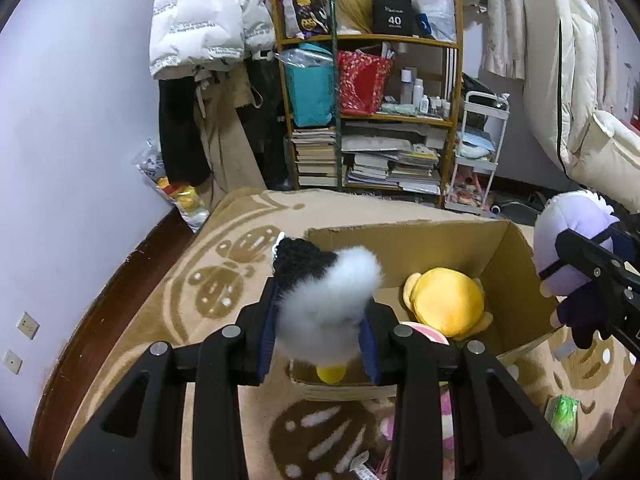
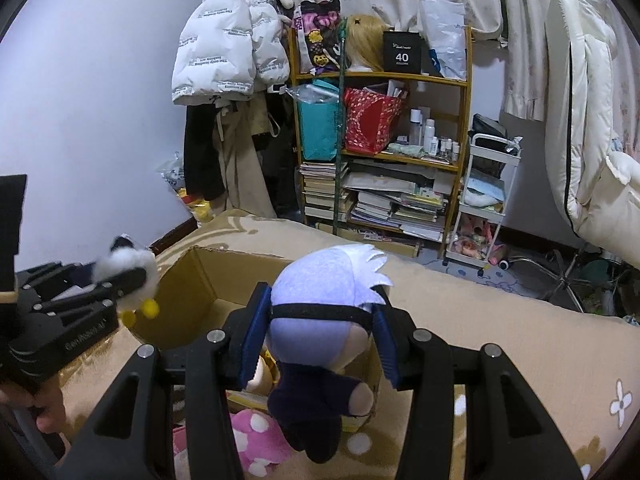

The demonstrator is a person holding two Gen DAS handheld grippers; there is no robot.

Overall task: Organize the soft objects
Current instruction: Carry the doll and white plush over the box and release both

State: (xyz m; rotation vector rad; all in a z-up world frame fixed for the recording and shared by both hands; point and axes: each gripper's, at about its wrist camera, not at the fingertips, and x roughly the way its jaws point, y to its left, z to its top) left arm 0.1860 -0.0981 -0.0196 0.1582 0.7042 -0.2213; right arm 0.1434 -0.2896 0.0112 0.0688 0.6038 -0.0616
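left wrist view: the left gripper (image 1: 324,320) is clamped on a fluffy white-and-black plush (image 1: 328,296) with yellow feet, held over the near-left corner of the open cardboard box (image 1: 512,280). a smooth, rounded yellow plush (image 1: 448,300) already lies inside, with something pink beside it, so the sorting looks part done. at the right edge the right gripper (image 1: 592,280) carries a doll (image 1: 568,232) beside the box's right wall. a pink plush (image 1: 446,420) lies on the patterned, woolly blanket (image 1: 224,248), not yet boxed.

right wrist view: the right gripper (image 2: 320,328) squeezes the doll (image 2: 320,300) at its pale felt head, spiky white hair up, dark soft body dangling above the box's (image 2: 208,276) near edge. at left, the left gripper (image 2: 132,280) holds the fluffy plush (image 2: 132,264) just beside the box's left corner. the spotted pink plush (image 2: 256,436) waits on the blanket (image 2: 480,292) near the camera. by the look of it, two drops and one more pickup remain.
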